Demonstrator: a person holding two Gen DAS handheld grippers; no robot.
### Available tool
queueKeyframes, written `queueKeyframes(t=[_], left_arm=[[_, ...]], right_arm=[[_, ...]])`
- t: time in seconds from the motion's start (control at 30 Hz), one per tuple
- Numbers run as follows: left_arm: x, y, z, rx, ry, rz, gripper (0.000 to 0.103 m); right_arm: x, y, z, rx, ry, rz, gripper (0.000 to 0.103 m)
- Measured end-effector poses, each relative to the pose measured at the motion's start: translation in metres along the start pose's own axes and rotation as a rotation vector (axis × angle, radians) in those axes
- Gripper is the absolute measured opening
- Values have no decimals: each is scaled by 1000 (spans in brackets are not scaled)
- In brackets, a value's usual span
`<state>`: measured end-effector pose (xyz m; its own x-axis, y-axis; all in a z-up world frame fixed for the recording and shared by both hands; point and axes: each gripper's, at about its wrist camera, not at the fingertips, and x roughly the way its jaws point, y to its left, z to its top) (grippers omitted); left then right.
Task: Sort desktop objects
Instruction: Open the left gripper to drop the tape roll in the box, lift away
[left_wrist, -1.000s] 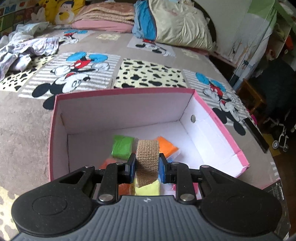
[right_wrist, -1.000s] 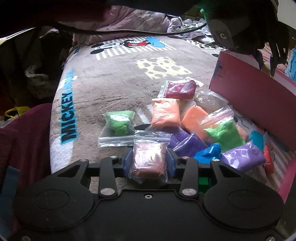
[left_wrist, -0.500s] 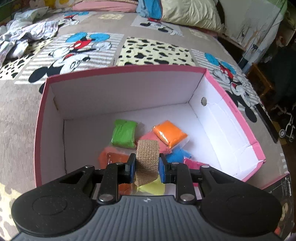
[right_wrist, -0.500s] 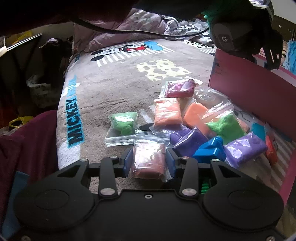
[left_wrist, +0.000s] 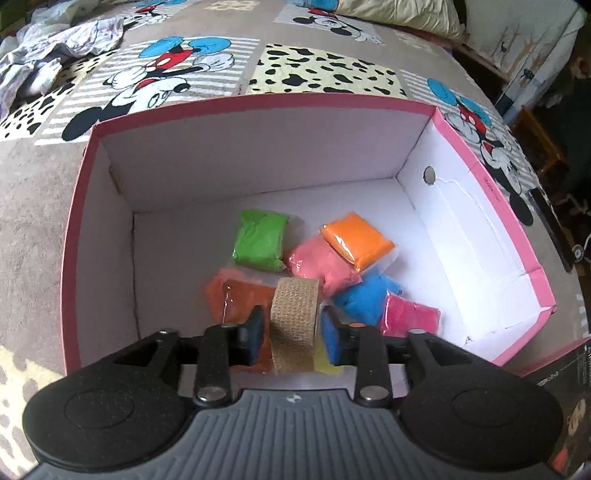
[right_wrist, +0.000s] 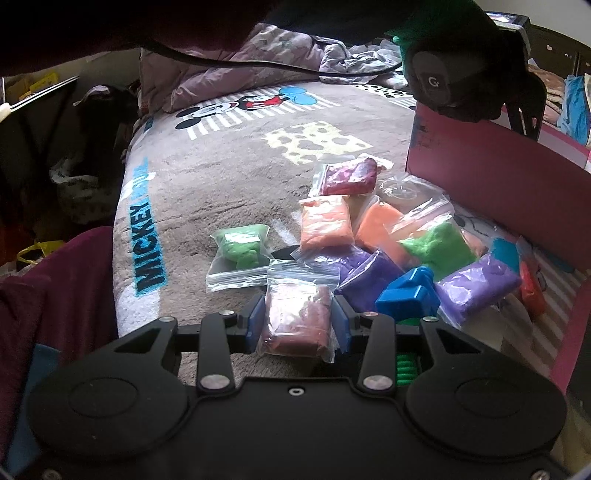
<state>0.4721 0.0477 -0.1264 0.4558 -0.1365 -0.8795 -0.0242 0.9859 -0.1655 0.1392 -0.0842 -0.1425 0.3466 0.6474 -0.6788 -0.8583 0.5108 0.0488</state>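
**Bandage roll released over the box while a clay bag is held ready**

The left gripper is pointed steeply down into the pink cardboard box, so that whatever is let go falls inside its walls. Its jaws are opening: a gap is seen on each side of the tan bandage roll, which stands on edge between the blue pads and is no longer pressed by them. Below it lie the packets already sorted, among them a green clay packet, an orange clay packet and a blue clay packet. The roll is judged to be dropping onto that heap.

The right gripper is closed narrowly on a zip bag of brownish-pink clay, gripped across its sides just above the Mickey blanket. Beside it the unsorted pile waits against the box's outer wall: a purple clay bag, a green clay bag and a blue plastic piece. This bag is probably next for the box.
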Motion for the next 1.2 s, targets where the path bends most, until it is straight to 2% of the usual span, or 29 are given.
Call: queueKeyframes(t=[0.03, 0.57, 0.8, 1.2], left_arm=[[-2, 0, 0, -4, -6, -5, 59], [-42, -10, -17, 33, -105, -21, 59], [-73, -17, -30, 55, -183, -19, 59], [-133, -35, -57, 69, -306, -63, 59]], right_arm=[[0, 0, 0, 4, 2, 5, 39], [-18, 4, 1, 24, -30, -7, 39], [-32, 4, 1, 38, -51, -32, 39], [-61, -7, -5, 103, -96, -77, 39]])
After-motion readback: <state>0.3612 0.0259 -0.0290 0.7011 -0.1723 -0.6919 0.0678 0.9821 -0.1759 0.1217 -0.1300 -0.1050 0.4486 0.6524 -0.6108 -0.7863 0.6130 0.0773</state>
